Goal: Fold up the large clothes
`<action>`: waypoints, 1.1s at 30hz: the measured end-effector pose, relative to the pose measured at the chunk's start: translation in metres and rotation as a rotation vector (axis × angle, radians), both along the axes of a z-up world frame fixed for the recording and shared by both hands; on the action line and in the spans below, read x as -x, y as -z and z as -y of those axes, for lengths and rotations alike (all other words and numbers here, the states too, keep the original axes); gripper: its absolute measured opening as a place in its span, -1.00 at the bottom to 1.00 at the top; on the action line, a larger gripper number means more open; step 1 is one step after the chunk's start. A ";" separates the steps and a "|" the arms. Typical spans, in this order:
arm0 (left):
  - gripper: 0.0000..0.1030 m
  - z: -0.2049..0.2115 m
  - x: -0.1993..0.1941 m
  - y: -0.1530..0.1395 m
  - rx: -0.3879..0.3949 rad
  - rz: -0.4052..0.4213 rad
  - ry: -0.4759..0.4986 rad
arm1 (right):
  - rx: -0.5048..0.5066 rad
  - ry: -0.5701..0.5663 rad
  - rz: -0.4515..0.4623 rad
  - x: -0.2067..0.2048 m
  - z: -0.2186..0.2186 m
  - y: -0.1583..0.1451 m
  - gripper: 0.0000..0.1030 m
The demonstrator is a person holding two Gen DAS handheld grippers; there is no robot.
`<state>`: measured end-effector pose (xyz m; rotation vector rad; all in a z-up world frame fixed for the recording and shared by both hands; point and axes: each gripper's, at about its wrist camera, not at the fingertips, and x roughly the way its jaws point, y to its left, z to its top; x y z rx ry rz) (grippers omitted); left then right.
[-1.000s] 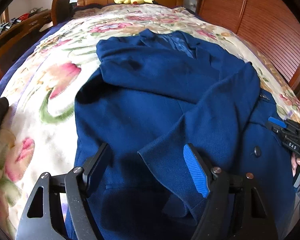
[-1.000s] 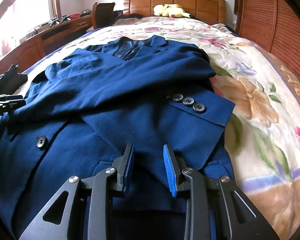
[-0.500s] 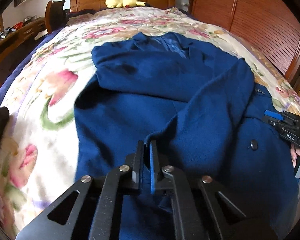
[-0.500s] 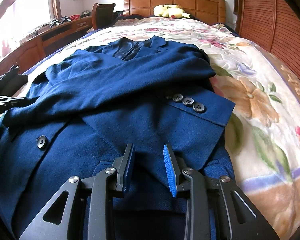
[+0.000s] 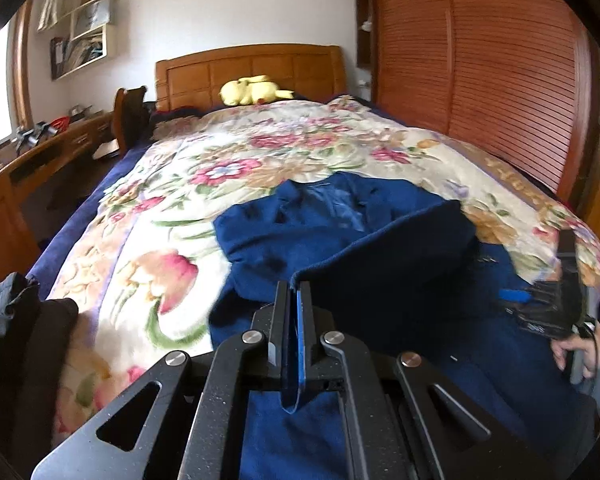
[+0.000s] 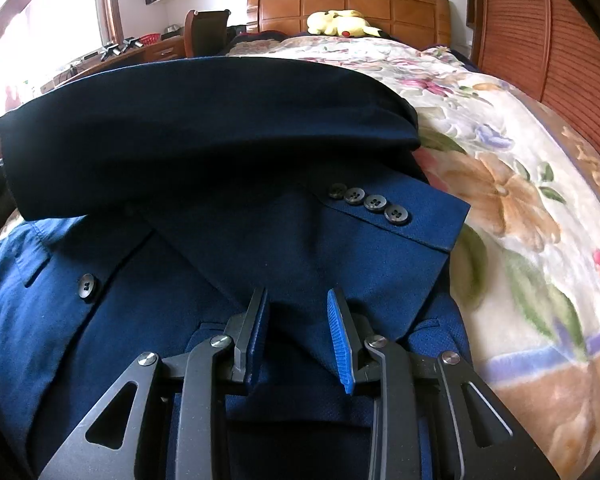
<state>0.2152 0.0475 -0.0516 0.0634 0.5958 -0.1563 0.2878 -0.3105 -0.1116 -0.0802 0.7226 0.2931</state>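
Observation:
A navy blue blazer (image 5: 340,236) lies on the floral bedspread (image 5: 260,152), collar toward the headboard. My left gripper (image 5: 294,292) is shut on the cuff of one blazer sleeve (image 5: 400,256) and holds it lifted off the jacket. In the right wrist view that raised sleeve (image 6: 204,120) arches across the jacket. My right gripper (image 6: 298,300) is partly open, low over the jacket front near the other sleeve's buttoned cuff (image 6: 380,208). It holds nothing. It also shows in the left wrist view (image 5: 548,304) at the right edge.
A yellow plush toy (image 5: 252,90) lies by the wooden headboard (image 5: 252,68). A louvred wooden wardrobe (image 5: 500,80) runs along the right side of the bed. A desk (image 5: 40,152) and chair (image 5: 130,116) stand on the left. Dark clothing (image 5: 16,320) lies at the bed's left edge.
My left gripper closed on the sleeve cuff and has now lifted it up and back, raising the sleeve. My right gripper has stayed where it was.

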 end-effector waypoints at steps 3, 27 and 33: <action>-0.94 0.015 0.022 0.006 0.002 -0.006 0.036 | -0.006 -0.001 -0.003 -0.002 0.001 0.001 -0.40; -0.93 0.083 0.119 0.058 0.012 -0.091 0.144 | -0.003 -0.030 0.062 0.097 0.018 -0.050 -0.33; -0.53 0.065 0.121 0.066 0.024 -0.112 0.102 | 0.026 -0.086 0.046 0.093 -0.008 -0.037 -0.32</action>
